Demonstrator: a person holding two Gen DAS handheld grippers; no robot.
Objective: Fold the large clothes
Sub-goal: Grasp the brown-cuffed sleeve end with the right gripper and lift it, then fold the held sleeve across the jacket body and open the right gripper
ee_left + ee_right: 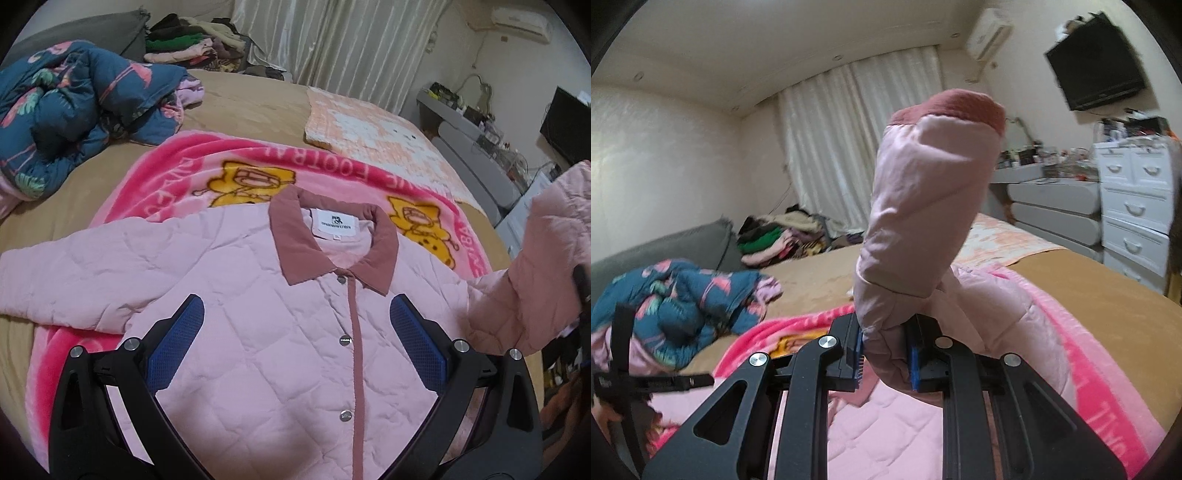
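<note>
A pale pink quilted jacket (258, 295) with a dusty-rose collar (306, 254) and snap placket lies face up on a pink cartoon blanket (166, 177) on the bed. My left gripper (295, 339) hovers open above the jacket's chest, blue pads wide apart, nothing between them. My right gripper (886, 354) is shut on the jacket's sleeve (923, 206), pinching it partway along, and the sleeve stands up above the bed with its rose cuff (956, 107) at the top. In the left wrist view that raised sleeve (546, 258) shows at the right edge.
A rumpled blue floral quilt (74, 110) lies at the bed's left. A stack of folded clothes (192, 44) sits at the far side by the curtains. A peach checked mat (369, 122) lies beyond the blanket. White and grey drawers (1134, 206) stand to the right.
</note>
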